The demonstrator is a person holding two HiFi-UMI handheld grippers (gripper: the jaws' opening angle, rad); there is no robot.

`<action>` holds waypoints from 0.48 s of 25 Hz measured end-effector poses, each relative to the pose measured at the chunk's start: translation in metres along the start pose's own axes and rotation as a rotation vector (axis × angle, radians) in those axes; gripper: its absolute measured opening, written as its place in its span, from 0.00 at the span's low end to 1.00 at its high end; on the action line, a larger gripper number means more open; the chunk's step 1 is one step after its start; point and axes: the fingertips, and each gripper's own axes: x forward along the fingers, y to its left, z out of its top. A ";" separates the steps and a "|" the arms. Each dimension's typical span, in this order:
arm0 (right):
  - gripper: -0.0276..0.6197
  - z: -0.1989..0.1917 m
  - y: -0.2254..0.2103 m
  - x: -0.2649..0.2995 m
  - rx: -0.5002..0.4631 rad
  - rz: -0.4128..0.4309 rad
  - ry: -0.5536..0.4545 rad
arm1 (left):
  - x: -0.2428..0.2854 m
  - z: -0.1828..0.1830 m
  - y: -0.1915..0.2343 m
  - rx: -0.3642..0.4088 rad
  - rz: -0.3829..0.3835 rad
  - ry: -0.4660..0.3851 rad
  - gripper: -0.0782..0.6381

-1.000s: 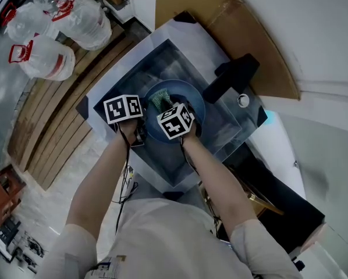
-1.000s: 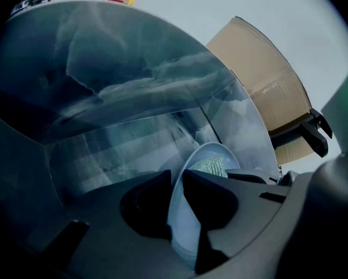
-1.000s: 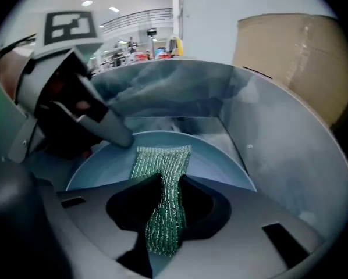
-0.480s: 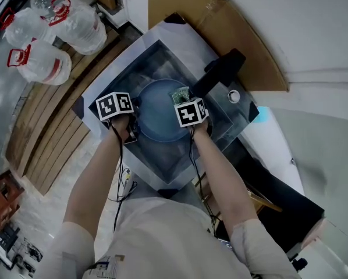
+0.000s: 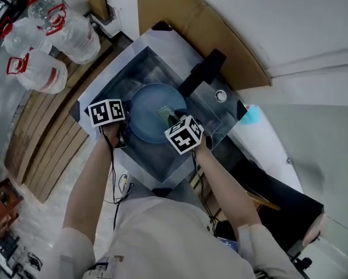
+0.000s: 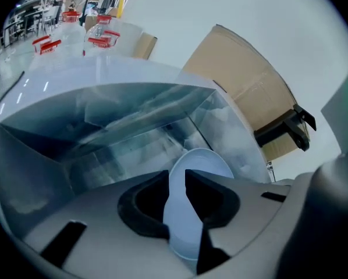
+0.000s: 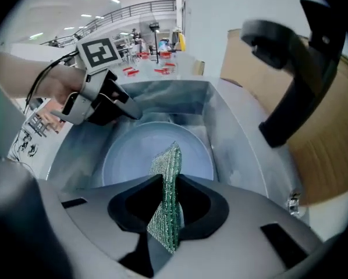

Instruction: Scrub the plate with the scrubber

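Note:
A pale blue plate (image 5: 149,112) lies tilted in the steel sink (image 5: 152,158). My left gripper (image 5: 127,134) stands at the plate's left rim. In the left gripper view the plate (image 6: 208,161) fills the gap between the jaws of the left gripper (image 6: 175,178), which are opening while both pads still touch the rim. My right gripper (image 5: 174,121) hangs over the plate's right half, shut on a green mesh scrubber (image 5: 167,115). In the right gripper view the scrubber (image 7: 169,173) stands on edge between the pads above the plate (image 7: 130,156), and the left gripper (image 7: 129,110) shows at the far rim.
A black faucet (image 5: 200,71) reaches over the sink's back right edge, with a small round fitting (image 5: 220,96) beside it. Brown cardboard (image 5: 191,22) leans behind the sink. Clear water jugs with red handles (image 5: 40,71) stand on wooden slats at the left.
My right gripper has carried the scrubber from the plate's far right rim back toward its near middle. The left gripper has stayed on the plate's left rim.

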 end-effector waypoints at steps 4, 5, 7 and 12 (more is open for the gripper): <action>0.21 0.021 0.007 -0.038 -0.028 0.003 -0.080 | -0.033 0.004 -0.017 0.100 -0.051 -0.022 0.24; 0.21 0.027 0.008 -0.048 -0.029 -0.003 -0.105 | -0.043 0.006 -0.022 0.132 -0.071 -0.028 0.23; 0.21 0.039 0.013 -0.071 -0.027 -0.004 -0.166 | -0.063 0.011 -0.033 0.178 -0.102 -0.056 0.21; 0.21 0.077 0.029 -0.134 -0.057 0.019 -0.333 | -0.119 0.038 -0.057 0.245 -0.156 -0.172 0.17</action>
